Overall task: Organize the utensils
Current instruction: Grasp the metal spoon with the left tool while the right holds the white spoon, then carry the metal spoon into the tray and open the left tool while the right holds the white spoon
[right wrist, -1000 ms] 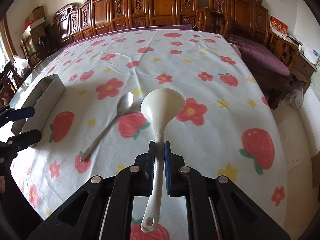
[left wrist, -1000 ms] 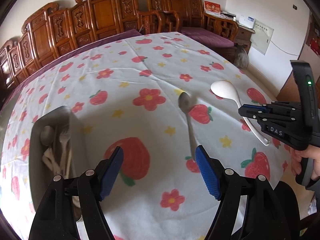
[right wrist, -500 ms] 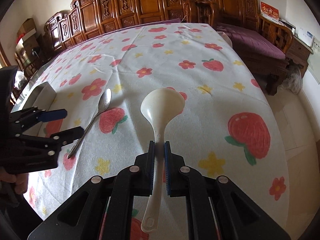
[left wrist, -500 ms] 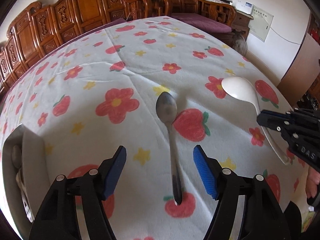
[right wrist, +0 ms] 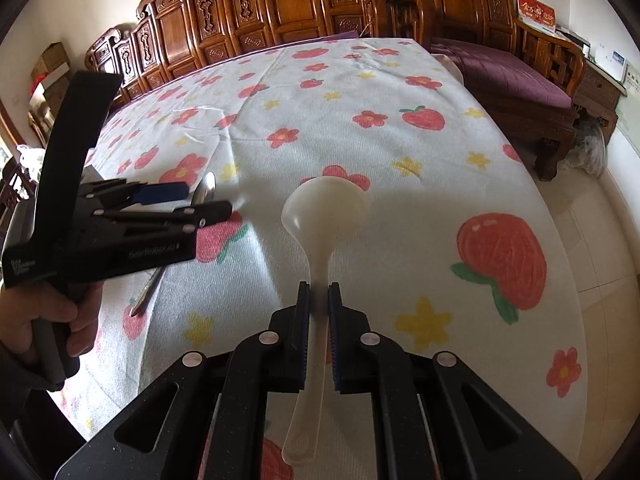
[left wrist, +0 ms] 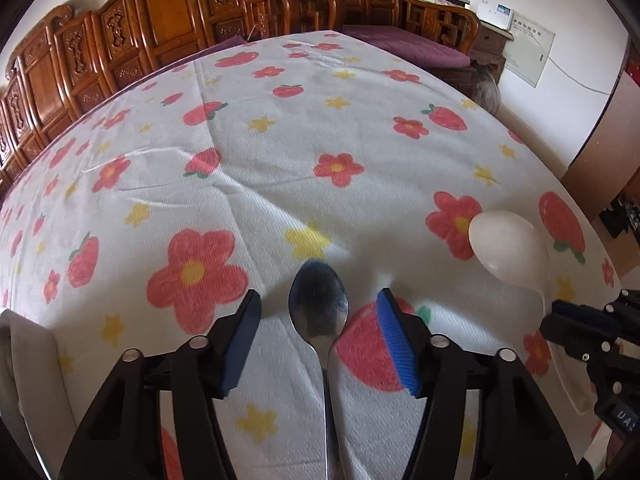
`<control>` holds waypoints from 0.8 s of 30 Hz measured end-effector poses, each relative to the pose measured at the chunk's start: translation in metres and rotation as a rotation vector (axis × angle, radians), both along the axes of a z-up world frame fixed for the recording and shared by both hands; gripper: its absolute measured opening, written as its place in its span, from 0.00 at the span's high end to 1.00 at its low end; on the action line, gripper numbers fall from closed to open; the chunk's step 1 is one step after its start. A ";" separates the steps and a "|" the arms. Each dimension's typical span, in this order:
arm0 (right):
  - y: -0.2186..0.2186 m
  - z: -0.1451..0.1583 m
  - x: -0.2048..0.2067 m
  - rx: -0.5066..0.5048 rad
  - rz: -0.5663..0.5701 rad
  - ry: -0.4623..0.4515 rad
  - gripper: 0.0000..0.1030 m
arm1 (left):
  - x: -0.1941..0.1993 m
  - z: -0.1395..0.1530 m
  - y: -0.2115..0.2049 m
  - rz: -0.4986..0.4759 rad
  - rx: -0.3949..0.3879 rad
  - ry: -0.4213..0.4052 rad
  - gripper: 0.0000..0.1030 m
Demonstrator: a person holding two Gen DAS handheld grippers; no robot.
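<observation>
Right now the left hand-held gripper [left wrist: 318, 338] straddles the metal spoon [left wrist: 320, 320] lying flat on the flowered desk [left wrist: 280, 160]; its jaws have just been closing but stand apart, not touching it. Beside the metal spoon, on its right, the right hand-held gripper [right wrist: 319, 332] is clamped on the white ladle [right wrist: 325, 216] at the neck. That spoon looks thin, stiff and slippery, so I would pinch the narrow stem just behind the bowl, low against the cloth.
</observation>
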State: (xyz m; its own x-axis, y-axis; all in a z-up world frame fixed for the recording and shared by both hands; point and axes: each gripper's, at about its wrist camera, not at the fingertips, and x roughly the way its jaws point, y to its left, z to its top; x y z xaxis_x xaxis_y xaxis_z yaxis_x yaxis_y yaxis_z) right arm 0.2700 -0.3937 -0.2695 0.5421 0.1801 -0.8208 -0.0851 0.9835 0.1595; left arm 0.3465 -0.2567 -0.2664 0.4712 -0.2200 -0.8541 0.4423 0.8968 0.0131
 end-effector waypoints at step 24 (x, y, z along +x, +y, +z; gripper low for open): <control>0.041 0.037 -0.014 0.001 0.090 -0.078 0.90 | -0.045 0.086 0.041 -0.008 0.044 -0.147 0.75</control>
